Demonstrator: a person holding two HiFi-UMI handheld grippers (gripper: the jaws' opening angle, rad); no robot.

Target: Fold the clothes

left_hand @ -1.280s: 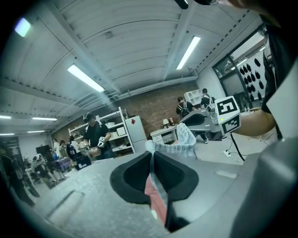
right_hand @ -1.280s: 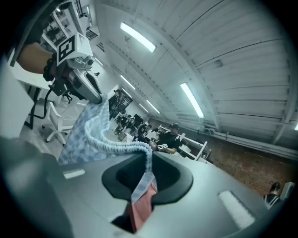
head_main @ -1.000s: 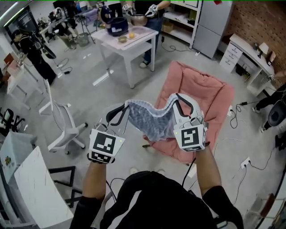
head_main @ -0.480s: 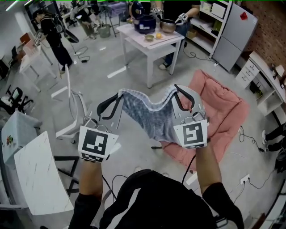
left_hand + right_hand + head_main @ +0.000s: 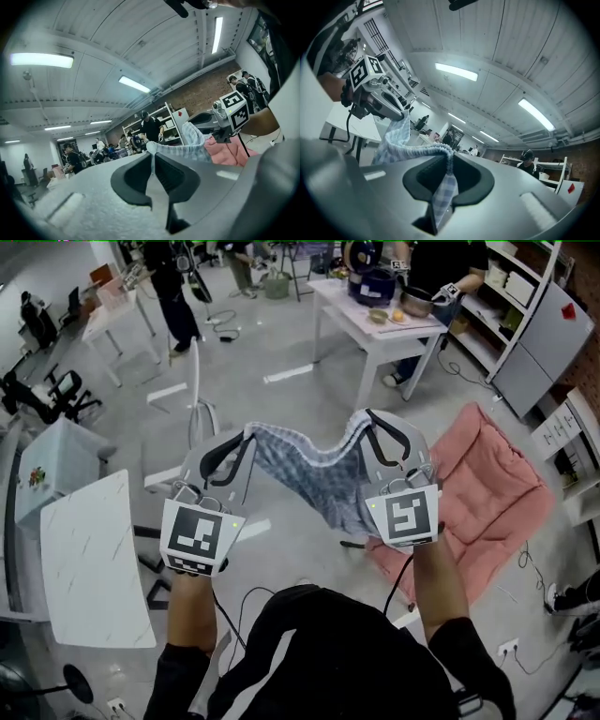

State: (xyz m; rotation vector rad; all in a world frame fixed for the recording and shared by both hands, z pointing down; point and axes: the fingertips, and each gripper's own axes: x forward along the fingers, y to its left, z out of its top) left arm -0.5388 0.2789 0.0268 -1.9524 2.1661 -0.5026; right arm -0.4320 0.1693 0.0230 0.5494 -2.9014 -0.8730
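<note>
A blue-and-white checked garment hangs in the air between my two grippers, sagging in the middle above the floor. My left gripper is shut on its left edge; in the left gripper view the ribbed hem runs out from the closed jaws toward the other gripper. My right gripper is shut on the right edge, and in the right gripper view the checked cloth is pinched between the black pads, stretching away to the left gripper. Both grippers are held up at about the same height.
A pink cushion mat lies on the floor to the right. A white table stands at the near left, a white chair ahead. A farther table holds pots, with a person beside it. Shelves line the right.
The view has swung left: the pink mat has slid to the right and the near-left table has come in. Both grippers still hold the garment stretched between them.
</note>
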